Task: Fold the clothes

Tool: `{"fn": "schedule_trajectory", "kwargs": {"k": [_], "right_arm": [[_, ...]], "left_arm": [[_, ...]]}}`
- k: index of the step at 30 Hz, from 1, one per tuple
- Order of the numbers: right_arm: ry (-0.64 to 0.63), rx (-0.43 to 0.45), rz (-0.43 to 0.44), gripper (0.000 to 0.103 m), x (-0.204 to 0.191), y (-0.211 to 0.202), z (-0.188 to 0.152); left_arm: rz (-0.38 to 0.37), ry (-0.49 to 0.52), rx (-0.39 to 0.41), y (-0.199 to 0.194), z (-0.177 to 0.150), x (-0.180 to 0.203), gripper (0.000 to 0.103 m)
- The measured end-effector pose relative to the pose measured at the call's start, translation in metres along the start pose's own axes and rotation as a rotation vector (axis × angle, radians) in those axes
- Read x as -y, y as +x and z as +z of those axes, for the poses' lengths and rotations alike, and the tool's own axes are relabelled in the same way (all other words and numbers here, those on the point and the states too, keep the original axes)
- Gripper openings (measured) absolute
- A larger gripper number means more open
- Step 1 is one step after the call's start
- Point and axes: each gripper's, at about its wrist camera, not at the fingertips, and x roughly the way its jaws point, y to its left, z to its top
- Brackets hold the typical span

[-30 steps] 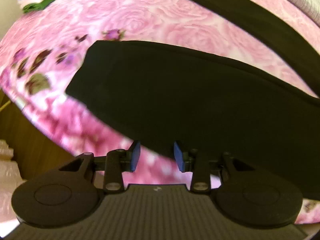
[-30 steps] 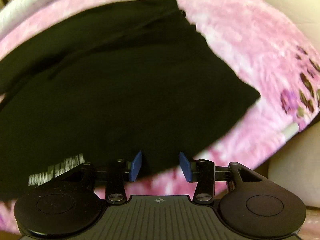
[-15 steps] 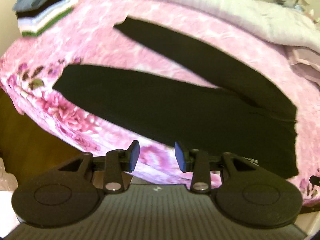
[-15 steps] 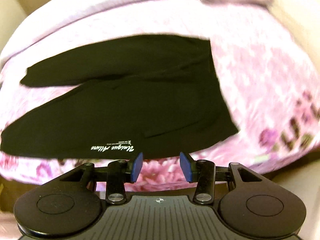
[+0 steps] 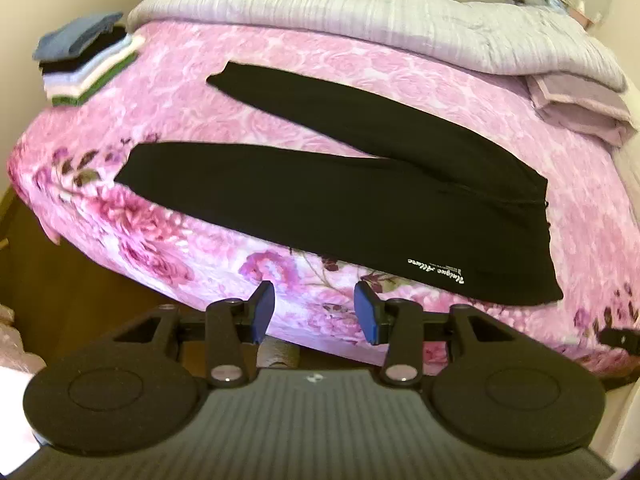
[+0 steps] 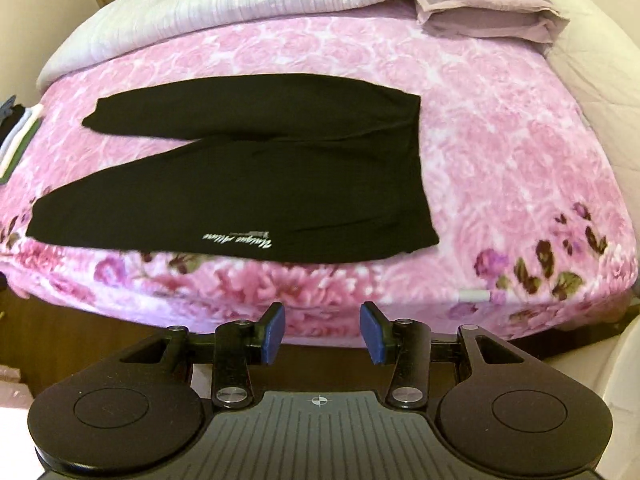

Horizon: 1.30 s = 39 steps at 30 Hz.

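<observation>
A pair of black trousers (image 5: 360, 196) lies flat on the pink floral blanket (image 5: 180, 120), legs spread apart toward the left, waist at the right, white lettering near the front edge. It also shows in the right wrist view (image 6: 256, 184). My left gripper (image 5: 315, 312) is open and empty, held back from the bed's front edge. My right gripper (image 6: 322, 334) is open and empty, also off the bed in front of the trousers.
A stack of folded clothes (image 5: 84, 60) sits at the bed's far left corner. A grey-white quilt (image 5: 360, 12) lies along the back. A folded lilac cloth (image 6: 484, 12) lies at the back right. Brown floor (image 5: 80, 300) shows below the bed edge.
Both grippers have pulled back and up from the trousers, from right above the fabric to off the bed's front edge. The whole garment is now in view. Both stay open.
</observation>
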Motion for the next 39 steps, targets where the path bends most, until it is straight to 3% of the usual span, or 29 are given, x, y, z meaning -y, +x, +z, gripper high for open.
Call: {"fn": "schedule_trajectory", "kwargs": {"k": [7,13,26,39], "right_arm": [[-0.02,0.028,0.01,0.045,-0.008,-0.018,-0.007],[-0.018,-0.004,0.007,0.045,-0.008,-0.019,-0.012],[-0.022,-0.045,0.014,0.045,-0.023,-0.017,-0.02],[-0.088,-0.03,0.004,0.045,-0.045,-0.017,-0.012]], "left_arm": [[0.041,0.092,0.047,-0.025,-0.008,0.029,0.041],[0.055,0.124,0.05,-0.035,-0.014,0.04,0.043],[0.06,0.128,0.026,-0.034,-0.019,0.029,0.043],[0.082,0.08,-0.002,-0.026,-0.024,0.001,0.044]]}}
